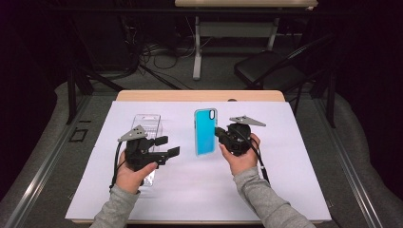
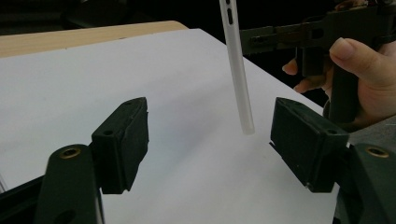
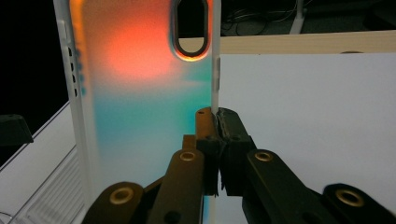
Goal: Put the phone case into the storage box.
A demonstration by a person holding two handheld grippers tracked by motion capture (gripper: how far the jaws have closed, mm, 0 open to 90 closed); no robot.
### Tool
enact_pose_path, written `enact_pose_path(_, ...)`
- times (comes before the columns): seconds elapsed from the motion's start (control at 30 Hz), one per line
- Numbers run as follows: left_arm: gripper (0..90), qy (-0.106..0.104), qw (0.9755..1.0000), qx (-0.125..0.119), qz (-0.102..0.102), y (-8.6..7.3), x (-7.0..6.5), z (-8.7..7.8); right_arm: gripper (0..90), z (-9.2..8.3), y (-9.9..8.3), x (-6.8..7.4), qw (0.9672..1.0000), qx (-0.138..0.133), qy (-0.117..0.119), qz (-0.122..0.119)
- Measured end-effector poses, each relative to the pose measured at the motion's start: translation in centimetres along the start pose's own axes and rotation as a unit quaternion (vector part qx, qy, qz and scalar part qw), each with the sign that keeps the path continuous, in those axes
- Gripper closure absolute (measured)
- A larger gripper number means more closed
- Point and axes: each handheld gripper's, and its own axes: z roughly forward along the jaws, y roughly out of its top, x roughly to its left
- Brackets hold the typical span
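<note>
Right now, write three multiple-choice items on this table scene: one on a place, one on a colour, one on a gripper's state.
1. Where is the clear plastic box?
A. by the left gripper
B. on the black folding chair
C. under the right gripper

2. In the high view, what colour is the face of the phone case with a frosted rim?
A. red
B. turquoise
C. yellow

3. How do the left gripper's jaws stand?
A. shut on the case
B. shut on nothing
C. open, nothing between them

Answers:
1. A: the box lies on the white sheet beneath and beyond that hand.
2. B: its face reads turquoise from above.
3. C: the left gripper view shows both pads apart, the case's edge beyond them.
</note>
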Motion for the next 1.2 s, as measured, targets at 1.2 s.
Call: enact_pose_path(1.2, 41.2, -0.010, 0.9994, 0.011, 0.031, 0.7, -2.2, 3.4, 88.0, -1.5, -2.5, -1.4, 0.9987, -0.050, 0.003, -0.001)
